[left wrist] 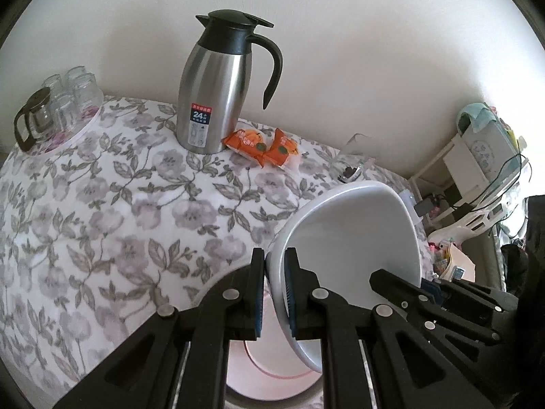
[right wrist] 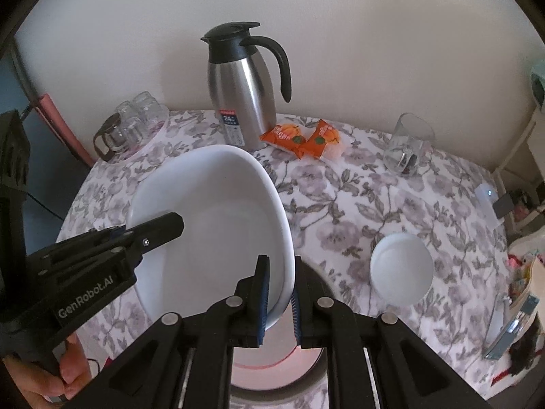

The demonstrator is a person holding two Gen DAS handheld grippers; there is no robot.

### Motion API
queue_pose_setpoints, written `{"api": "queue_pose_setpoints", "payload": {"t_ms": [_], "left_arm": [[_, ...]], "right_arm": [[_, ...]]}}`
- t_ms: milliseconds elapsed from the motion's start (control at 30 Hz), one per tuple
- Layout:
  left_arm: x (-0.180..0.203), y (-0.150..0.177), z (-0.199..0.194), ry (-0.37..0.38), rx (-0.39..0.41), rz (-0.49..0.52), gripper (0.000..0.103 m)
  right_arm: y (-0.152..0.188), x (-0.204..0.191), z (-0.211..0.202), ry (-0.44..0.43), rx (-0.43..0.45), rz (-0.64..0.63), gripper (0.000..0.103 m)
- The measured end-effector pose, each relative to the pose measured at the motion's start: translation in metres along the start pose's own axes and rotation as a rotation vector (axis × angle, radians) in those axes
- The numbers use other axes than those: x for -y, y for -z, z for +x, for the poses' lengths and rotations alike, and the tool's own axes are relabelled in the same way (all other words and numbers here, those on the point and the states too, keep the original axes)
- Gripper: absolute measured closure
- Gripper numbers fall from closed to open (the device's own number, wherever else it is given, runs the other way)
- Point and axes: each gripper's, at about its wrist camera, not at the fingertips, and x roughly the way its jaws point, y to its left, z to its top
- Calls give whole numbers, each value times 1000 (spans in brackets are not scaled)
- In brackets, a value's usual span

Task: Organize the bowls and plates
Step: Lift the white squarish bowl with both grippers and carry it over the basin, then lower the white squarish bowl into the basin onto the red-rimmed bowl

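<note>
A large white oval dish (left wrist: 351, 235) (right wrist: 211, 218) hangs tilted above the floral tablecloth, held from both sides. My left gripper (left wrist: 274, 255) is shut on its left rim, and it also shows at the left of the right wrist view (right wrist: 153, 228). On the opposite rim my right gripper (right wrist: 281, 262) is shut, also seen at the right of the left wrist view (left wrist: 402, 283). Below the dish a pink plate (left wrist: 282, 364) (right wrist: 272, 361) with a grey rim lies on the table, partly hidden by the fingers. A small white bowl (right wrist: 402, 269) sits to the right.
A steel thermos jug (left wrist: 218, 95) (right wrist: 243, 95) stands at the back by orange snack packets (left wrist: 262, 146) (right wrist: 303, 138). A tray of upturned glasses (left wrist: 61, 102) (right wrist: 133, 122) is back left, a glass mug (right wrist: 407, 146) back right. A hand (right wrist: 51, 381) holds the left tool.
</note>
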Motion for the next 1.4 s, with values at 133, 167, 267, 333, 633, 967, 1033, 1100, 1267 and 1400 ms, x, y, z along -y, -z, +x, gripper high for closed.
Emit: {"api": "queue_pose_setpoints", "payload": {"t_ms": [133, 167, 267, 333, 633, 967, 1033, 1100, 1267, 1400], "left_arm": [[-3, 16, -8, 8, 9, -13, 91], [-3, 19, -9, 5, 11, -11, 91], [-3, 29, -9, -8, 14, -5, 91], [-4, 37, -7, -8, 11, -9, 91], [-14, 63, 18, 16, -43, -45, 91], [-20, 70, 32, 20, -64, -57, 90], [-21, 70, 33, 20, -62, -56, 89], [-21, 71, 34, 23, -66, -55, 89], [-19, 72, 36, 26, -68, -41, 89], [-18, 72, 36, 21, -63, -27, 89]], "right_arm": [[16, -4, -5, -5, 3, -6, 90], [20, -5, -5, -6, 2, -7, 90], [31, -4, -3, -19, -6, 1, 90], [38, -4, 0, -24, -12, 3, 90], [58, 1, 24, -10, -87, -5, 90], [63, 6, 43, -27, -121, 9, 90], [64, 6, 44, -30, -113, 14, 90], [66, 7, 44, -30, -102, 24, 90], [76, 11, 44, -43, -74, 87, 90], [82, 14, 46, -51, -54, 142, 90]]}}
